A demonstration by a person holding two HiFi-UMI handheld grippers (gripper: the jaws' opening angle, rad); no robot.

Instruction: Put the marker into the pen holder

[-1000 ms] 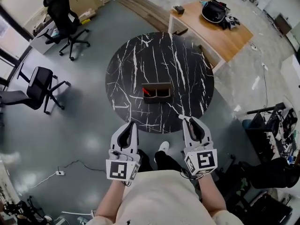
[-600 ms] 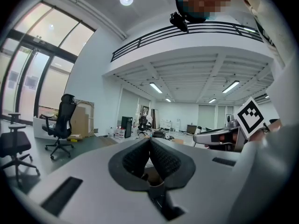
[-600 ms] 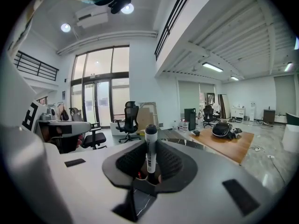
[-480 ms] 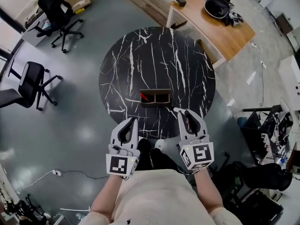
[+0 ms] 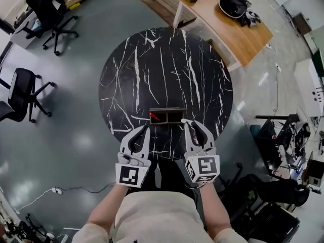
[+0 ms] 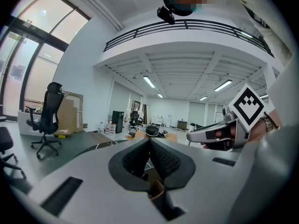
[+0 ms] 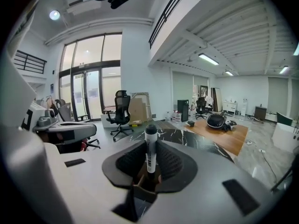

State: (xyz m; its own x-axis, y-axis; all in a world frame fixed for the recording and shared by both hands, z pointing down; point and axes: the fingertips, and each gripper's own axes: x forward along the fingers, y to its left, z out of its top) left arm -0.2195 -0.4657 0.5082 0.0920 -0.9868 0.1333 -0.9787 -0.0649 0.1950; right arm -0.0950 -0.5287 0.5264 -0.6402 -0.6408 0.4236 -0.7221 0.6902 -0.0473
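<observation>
Marker [image 7: 150,148] is not yet in the pen holder [image 5: 167,109]; it is clamped in the right-hand tongs. At the left, the left tongs [image 5: 142,131] hover over the near edge of the round black marble desk [image 5: 152,65], pressed together with nothing between them. Between the two tong tips and just beyond them stands the dark, compartmented holder, a red item [image 5: 154,117] already in its left cell. On the right, the right tongs [image 5: 194,128] grip the marker low on its barrel, its long axis upright and crosswise to the jaws, black cap uppermost. The holder lies just ahead and left of these tongs, so the move probably wants a short carry over a free cell, then lowering.
</observation>
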